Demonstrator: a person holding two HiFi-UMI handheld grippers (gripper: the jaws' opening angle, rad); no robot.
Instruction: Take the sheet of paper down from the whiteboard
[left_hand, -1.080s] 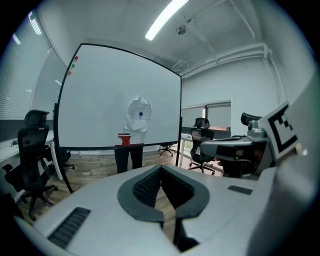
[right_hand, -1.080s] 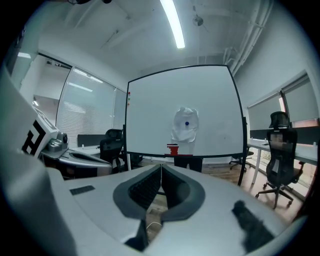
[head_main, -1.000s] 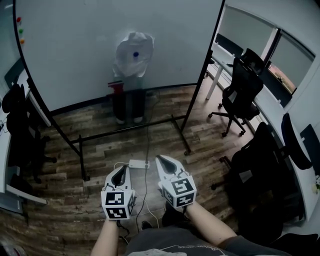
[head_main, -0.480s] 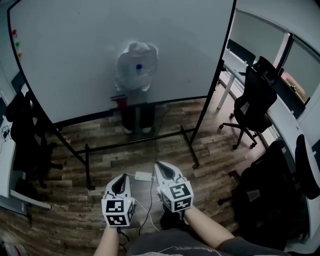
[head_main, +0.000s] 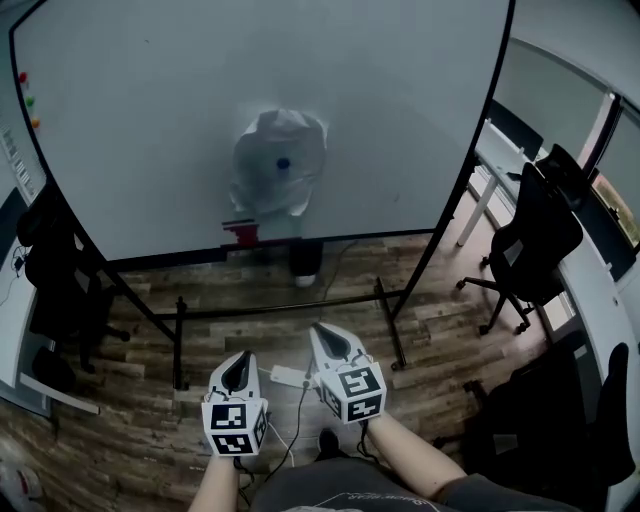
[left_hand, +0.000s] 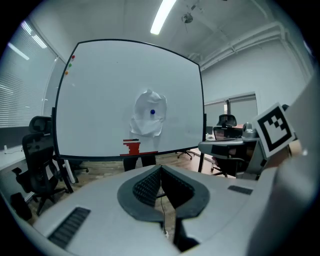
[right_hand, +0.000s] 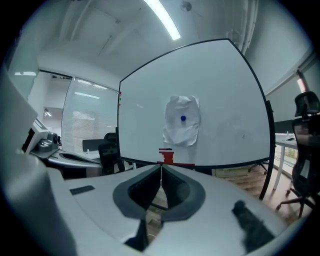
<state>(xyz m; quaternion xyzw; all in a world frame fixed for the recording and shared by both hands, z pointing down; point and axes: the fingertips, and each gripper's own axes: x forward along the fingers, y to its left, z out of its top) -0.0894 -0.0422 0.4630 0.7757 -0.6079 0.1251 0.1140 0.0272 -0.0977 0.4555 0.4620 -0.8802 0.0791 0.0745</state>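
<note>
A crumpled white sheet of paper (head_main: 278, 162) hangs on the big whiteboard (head_main: 150, 100), pinned by a blue round magnet (head_main: 284, 163). The paper (left_hand: 148, 119) shows ahead in the left gripper view, and the same paper (right_hand: 182, 127) shows in the right gripper view. My left gripper (head_main: 240, 361) and right gripper (head_main: 327, 333) are held side by side over the wooden floor, well short of the board. Both are shut with nothing between the jaws. They point toward the board.
A red object (head_main: 241, 232) rests on the board's tray. The board's black stand (head_main: 290, 306) has legs across the floor. A power strip with cable (head_main: 288, 377) lies under my grippers. Black office chairs (head_main: 535, 240) stand at the right, another chair (head_main: 52, 270) at the left. Coloured magnets (head_main: 28, 100) stick on the board's left edge.
Both grippers and the view have moved closer to the whiteboard; the board and paper look larger. The jaws stayed shut.
</note>
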